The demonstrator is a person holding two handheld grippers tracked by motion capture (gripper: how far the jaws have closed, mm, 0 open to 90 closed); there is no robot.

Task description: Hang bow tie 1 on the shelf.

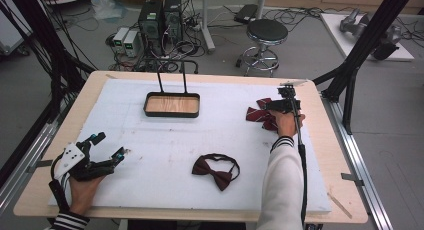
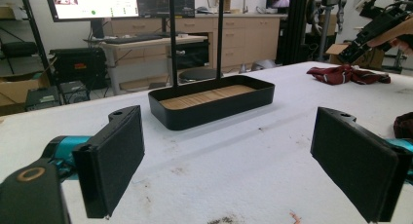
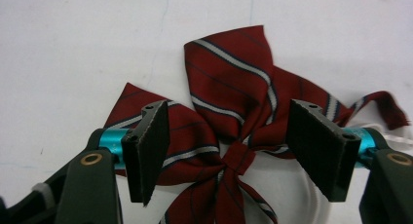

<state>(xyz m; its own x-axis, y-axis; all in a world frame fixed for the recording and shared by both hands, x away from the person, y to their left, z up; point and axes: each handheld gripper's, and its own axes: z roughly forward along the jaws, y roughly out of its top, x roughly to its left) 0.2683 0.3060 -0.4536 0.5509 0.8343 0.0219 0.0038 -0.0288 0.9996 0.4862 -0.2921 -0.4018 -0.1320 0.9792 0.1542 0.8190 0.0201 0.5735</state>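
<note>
**Over the striped bow, jaws not yet on the cloth**

At the far right of the white foam-covered table [image 1: 165,155], high view: the right gripper [image 1: 267,106] was held over the dark red striped fabric bow [image 1: 259,115], which lay near the table's right edge. The hand came at it from the near side, presumably so the jaws would straddle the bow's middle. A plain dark red bow tie with a neck loop [image 1: 216,170] lay near the front, well apart from the striped one. The black rectangular tray with a wooden floor and two upright rods [image 1: 171,104] stood toward the back centre, a likely place for the bows. The left gripper [image 1: 107,150] rested at the near left, holding nothing.

Left gripper view: its two black pads stood wide apart over bare table, with the tray [image 2: 214,104] ahead and the striped bow [image 2: 347,74] far right. Judged parked, out of the way.

Right gripper view: the right gripper [image 3: 229,146] had its jaws partly open on either side of the bow's central knot [image 3: 238,157]; the pads did not press the cloth. The bow [image 3: 229,83] showed deep red cloth with white and dark diagonal stripes, several fanned lobes, and a pale strap at the right.
</note>
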